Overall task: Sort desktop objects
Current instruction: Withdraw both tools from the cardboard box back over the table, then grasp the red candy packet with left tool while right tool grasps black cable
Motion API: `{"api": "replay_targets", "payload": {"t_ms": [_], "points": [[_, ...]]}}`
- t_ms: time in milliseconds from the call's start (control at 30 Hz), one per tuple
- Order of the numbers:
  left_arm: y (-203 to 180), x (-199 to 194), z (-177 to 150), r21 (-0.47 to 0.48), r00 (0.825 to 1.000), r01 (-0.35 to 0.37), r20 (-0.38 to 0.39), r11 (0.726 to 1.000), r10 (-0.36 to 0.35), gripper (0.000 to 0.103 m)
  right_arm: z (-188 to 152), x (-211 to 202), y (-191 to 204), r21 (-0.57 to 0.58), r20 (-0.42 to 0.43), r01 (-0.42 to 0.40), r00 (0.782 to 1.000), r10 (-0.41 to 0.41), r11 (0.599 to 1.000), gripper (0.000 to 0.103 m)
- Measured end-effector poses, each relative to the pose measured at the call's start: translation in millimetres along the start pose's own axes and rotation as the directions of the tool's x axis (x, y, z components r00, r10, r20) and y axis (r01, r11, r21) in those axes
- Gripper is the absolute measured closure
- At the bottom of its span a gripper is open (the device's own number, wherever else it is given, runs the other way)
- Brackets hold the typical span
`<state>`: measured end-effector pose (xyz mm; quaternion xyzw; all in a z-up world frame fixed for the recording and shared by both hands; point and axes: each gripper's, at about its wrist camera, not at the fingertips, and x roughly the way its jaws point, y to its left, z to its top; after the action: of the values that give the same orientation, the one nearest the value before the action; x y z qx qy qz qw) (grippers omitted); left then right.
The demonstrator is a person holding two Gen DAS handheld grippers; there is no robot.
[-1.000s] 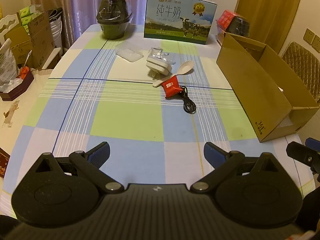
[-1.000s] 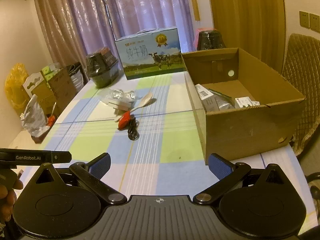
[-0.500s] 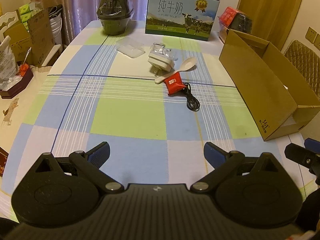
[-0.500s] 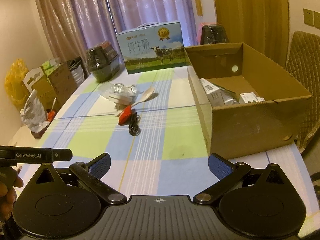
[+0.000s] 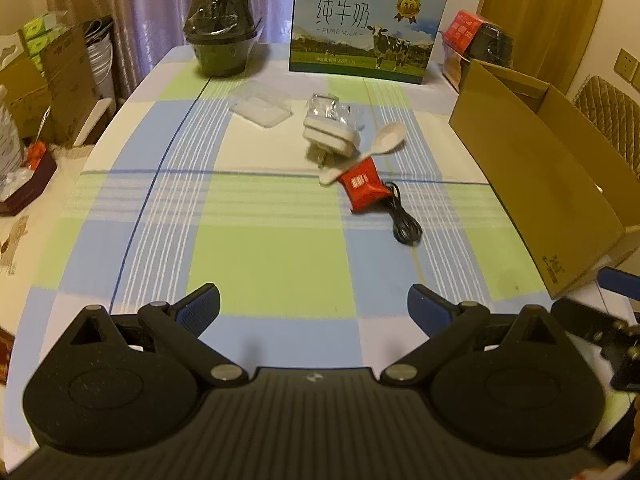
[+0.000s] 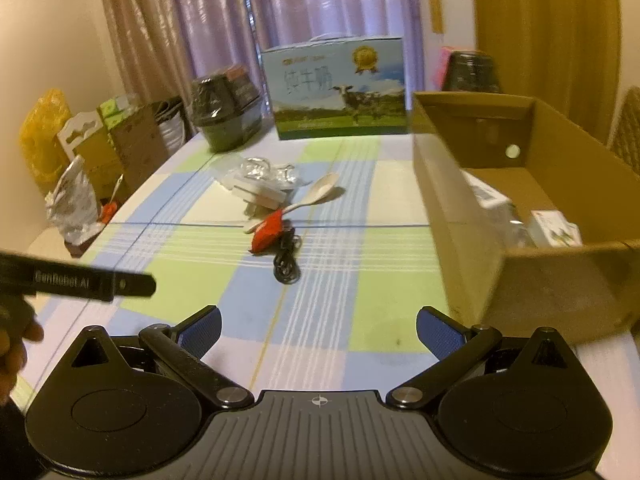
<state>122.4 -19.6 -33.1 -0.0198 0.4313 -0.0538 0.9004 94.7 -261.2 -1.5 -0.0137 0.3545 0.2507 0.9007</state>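
Grippers both empty, jaws spread wide. Left gripper (image 5: 314, 306) and right gripper (image 6: 319, 328) hover low over the near edge of the checked tablecloth (image 5: 260, 256), neither touching anything.

Items left to sort lie in a loose cluster toward 12–1 o'clock from the left gripper: red packet (image 5: 362, 186), black cable (image 5: 404, 220) trailing from under it toward 5 o'clock, pale spoon (image 5: 374, 150) with its handle end against the packet, white plug adapter (image 5: 330, 136), clear wrapper (image 5: 332, 106) behind it, clear plastic lid (image 5: 262, 108) at 11 o'clock. Cardboard box (image 6: 520, 208) stands at 2–3 o'clock on the right side of the table and already holds a few white packages (image 6: 554, 232). Milk carton (image 5: 366, 38) and dark wrapped pot (image 5: 222, 32) sit at the far edge.

Step in hand, as I judge it: approach for the next pick. Closest candidates are the cable and packet; next move calls for reaching forward to the cluster and separating one item, since packet, spoon and cable touch.

Versus half a second earlier: both views sit closer to the cluster; the right view is blurred, and the box fills more of its right side. Objects unmoved.
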Motion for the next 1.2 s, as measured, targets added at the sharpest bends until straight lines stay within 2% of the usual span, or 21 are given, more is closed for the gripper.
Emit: {"api": "replay_targets", "payload": {"t_ms": [433, 600, 733, 800, 1033, 1200], "points": [[14.9, 71.6, 42.6, 0.124, 0.998, 0.038, 0.035, 0.992, -0.043, 0.005, 10.9, 87.9, 8.7, -0.064, -0.012, -0.016, 1.0, 0.015, 0.998, 0.003], [26.8, 98.9, 41.8, 0.105, 0.998, 0.05, 0.021, 0.993, -0.052, 0.006, 11.7, 125.1, 9.6, -0.099, -0.023, -0.039, 0.999, 0.037, 0.994, 0.021], [25.2, 104.7, 48.1, 0.106, 0.996, 0.076, 0.029, 0.991, -0.08, 0.006, 15.7, 149.0, 11.3, -0.113, -0.028, -0.046, 0.999, 0.043, 0.993, 0.03], [23.1, 106.5, 50.0, 0.107, 0.995, 0.09, 0.032, 0.99, -0.094, 0.006, 17.9, 157.8, 13.1, -0.123, -0.033, -0.056, 0.998, 0.053, 0.991, 0.038], [25.1, 113.4, 50.2, 0.079, 0.995, 0.098, 0.025, 0.992, -0.1, 0.005, 22.0, 175.7, 20.8, -0.158, -0.037, -0.067, 0.997, 0.062, 0.985, 0.052], [25.5, 113.5, 50.9, 0.075, 0.994, 0.104, 0.027, 0.992, -0.106, 0.005, 23.4, 181.9, 25.8, -0.179, -0.021, -0.043, 0.999, 0.04, 0.983, 0.06]]}}
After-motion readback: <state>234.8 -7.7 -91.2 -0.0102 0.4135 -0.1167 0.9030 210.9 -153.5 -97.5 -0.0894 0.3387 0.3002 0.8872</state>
